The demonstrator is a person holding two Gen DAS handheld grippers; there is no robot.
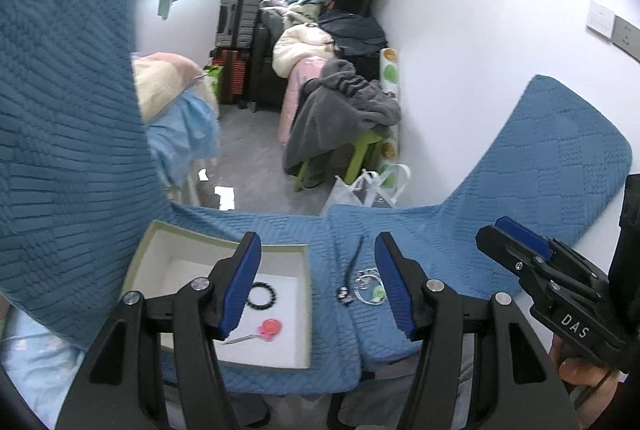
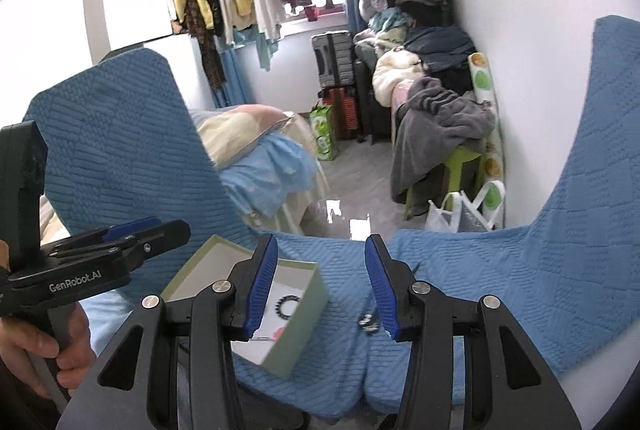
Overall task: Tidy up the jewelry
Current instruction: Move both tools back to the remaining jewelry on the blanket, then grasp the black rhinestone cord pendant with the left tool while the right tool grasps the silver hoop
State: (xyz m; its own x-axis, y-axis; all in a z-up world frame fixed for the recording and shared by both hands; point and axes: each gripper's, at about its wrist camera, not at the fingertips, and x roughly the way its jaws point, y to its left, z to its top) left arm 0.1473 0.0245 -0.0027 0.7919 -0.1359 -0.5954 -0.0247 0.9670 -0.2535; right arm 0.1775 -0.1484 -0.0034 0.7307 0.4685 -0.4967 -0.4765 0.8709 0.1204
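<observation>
Blue quilted cover (image 1: 460, 230) is carrying everything. Both the left gripper (image 1: 316, 286) and right gripper (image 2: 320, 286) are hanging part open, gripping nothing. Box (image 1: 304, 310) is holding a black bead bracelet (image 1: 262, 294) and pink charm (image 1: 269, 328); a tangled dark cord with rings (image 1: 360, 284) is lying just beside it.

Matt cloth, card and glossy beads

The blue quilted cover (image 1: 280, 230) looks like rough matt cloth; the box (image 1: 224, 250) is matt card, white inside; the black bead bracelet (image 1: 262, 294) shines; gripper pads (image 1: 244, 286) are ribbed blue rubber or plastic.
</observation>
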